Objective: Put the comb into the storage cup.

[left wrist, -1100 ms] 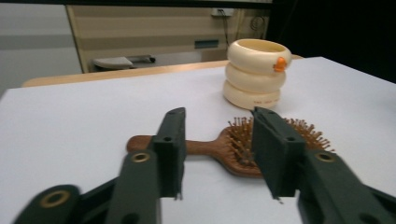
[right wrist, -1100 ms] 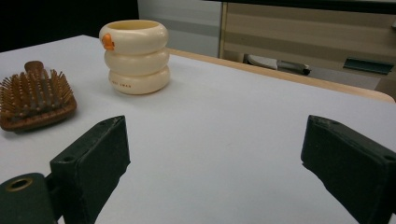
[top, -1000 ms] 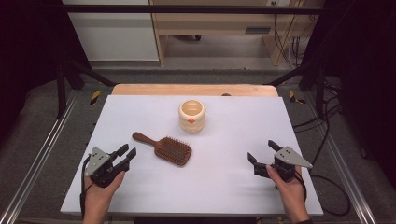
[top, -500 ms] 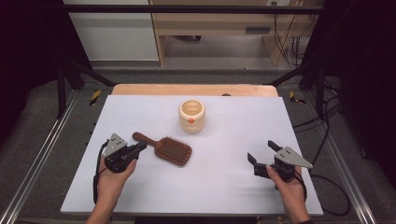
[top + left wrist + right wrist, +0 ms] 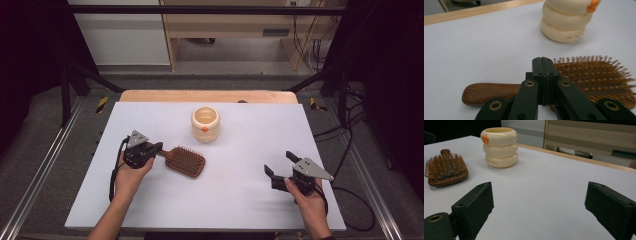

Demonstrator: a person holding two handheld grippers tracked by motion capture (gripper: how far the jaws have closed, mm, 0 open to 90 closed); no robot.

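A brown wooden hairbrush (image 5: 186,161) lies bristles up on the white table (image 5: 240,200), left of centre, with its handle pointing left. My left gripper (image 5: 157,147) is over the handle where it meets the head. In the left gripper view its jaws are pressed together with nothing between them, and the handle (image 5: 489,91) and bristles (image 5: 594,75) lie just beyond and beneath the left gripper (image 5: 543,60). A cream ribbed cup (image 5: 205,124) with an orange mark stands behind the brush. My right gripper (image 5: 279,163) rests open near the front right, far from both; its view shows the brush (image 5: 446,168) and cup (image 5: 499,143).
A wooden strip (image 5: 210,96) runs along the table's far edge. Metal rails (image 5: 45,170) flank the table, and cables (image 5: 350,150) hang at the right. Wide bare table lies between the two grippers.
My left gripper has moved right and forward from the table's left edge to the brush handle, and its jaws have come together. The right gripper has stayed put.
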